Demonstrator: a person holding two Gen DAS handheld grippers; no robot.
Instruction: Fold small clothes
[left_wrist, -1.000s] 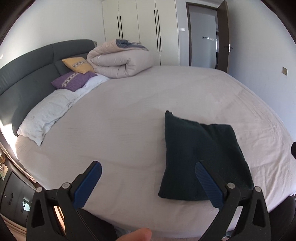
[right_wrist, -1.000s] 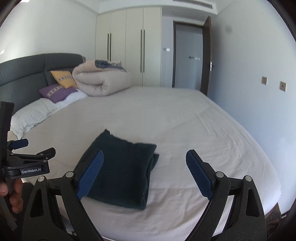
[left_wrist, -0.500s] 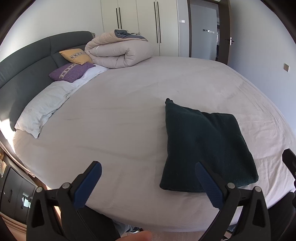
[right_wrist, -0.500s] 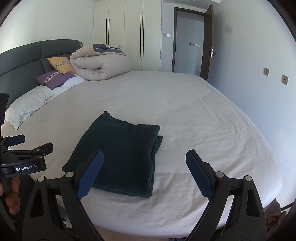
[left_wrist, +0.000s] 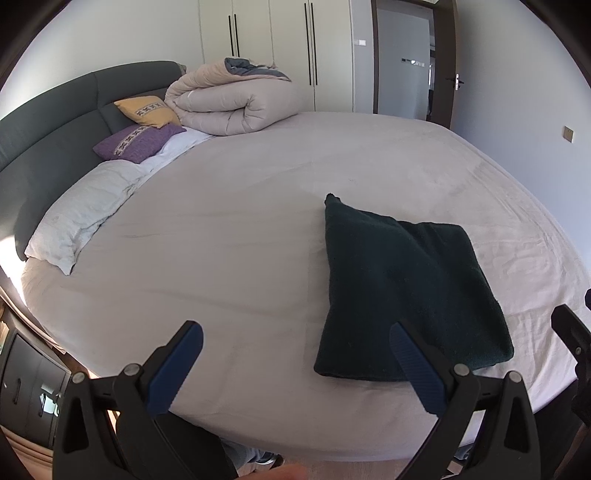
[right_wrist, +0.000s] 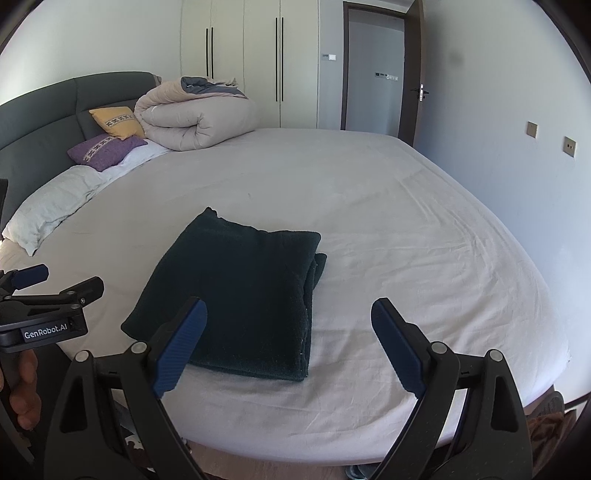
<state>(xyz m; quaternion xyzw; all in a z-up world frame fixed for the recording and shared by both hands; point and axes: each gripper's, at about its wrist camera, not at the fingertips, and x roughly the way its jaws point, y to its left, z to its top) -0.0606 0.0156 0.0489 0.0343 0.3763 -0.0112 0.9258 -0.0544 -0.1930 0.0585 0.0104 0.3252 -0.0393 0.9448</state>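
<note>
Apparently the dark green garment (right_wrist: 236, 291) already lies folded near the bed (right_wrist: 388, 221) edge; left gripper (left_wrist: 295, 365) & right gripper (right_wrist: 288, 343) both wide, empty. Prob. 0 folds left.

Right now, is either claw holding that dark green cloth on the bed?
No, the dark green cloth lies folded on the bed, with both claws open and empty above it.
</note>
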